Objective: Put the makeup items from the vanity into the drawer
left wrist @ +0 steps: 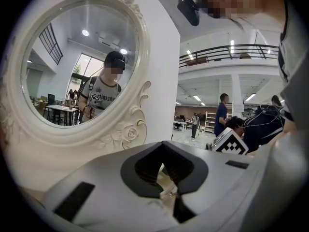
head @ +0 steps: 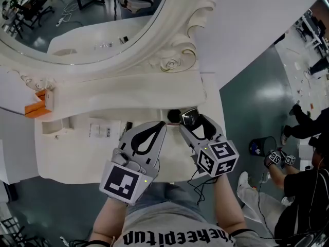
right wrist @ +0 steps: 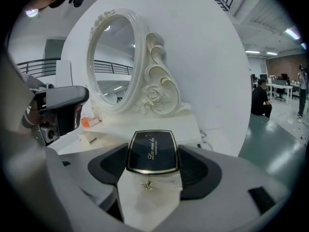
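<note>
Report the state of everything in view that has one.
left claw: shut, nothing in it.
right claw: shut on the black compact.
black compact: lid closed, lettered face up, held between the jaws.
mirror: upright at the back of the vanity.
orange box: lying at the vanity's left end, untouched.

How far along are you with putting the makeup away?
Done: nothing that I can confirm, since no view shows inside the drawer. In hand: the right gripper is shut on a black compact, while the left gripper is shut and empty. Left: an orange box and a slim dark item sit on the vanity.
</note>
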Demonstrator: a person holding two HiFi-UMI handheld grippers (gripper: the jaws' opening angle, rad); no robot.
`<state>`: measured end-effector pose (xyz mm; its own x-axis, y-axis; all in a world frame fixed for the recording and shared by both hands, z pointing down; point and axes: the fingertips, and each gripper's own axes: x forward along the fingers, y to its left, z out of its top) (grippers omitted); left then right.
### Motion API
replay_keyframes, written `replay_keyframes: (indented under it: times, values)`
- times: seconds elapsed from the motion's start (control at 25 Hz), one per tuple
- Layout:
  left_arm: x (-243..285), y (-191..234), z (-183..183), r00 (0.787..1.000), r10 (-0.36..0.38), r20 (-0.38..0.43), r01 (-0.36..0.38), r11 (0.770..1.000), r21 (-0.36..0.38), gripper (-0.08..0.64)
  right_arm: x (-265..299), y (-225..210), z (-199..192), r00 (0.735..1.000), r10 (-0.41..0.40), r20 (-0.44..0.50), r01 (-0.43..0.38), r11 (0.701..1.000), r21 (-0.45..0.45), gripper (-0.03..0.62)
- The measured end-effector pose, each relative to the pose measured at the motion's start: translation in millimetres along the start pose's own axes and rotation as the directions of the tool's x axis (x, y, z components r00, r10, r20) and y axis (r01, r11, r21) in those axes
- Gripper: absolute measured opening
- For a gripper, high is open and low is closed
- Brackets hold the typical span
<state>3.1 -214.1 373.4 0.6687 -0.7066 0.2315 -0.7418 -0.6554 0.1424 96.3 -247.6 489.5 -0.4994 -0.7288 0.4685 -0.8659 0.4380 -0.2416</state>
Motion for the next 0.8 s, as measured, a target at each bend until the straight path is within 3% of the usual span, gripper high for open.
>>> replay_keyframes:
  times: [0.52, 0.8]
  values:
    - [2, 12, -6, 1.0, 0.011, -0.016, -0.011, 1.0, -0.018, 0.041, 16, -7, -12, 0.996, -0.048, -0.072, 0.048, 0.999, 0.001, 0.348]
    - [4, 14, -7, 1.0, 0.012, -0.02, -0.012, 1.0, -0.023, 0.041, 18, -8, -3, 0.998, -0.047, -0.044, 0.047, 0.999, 0.002, 0.345]
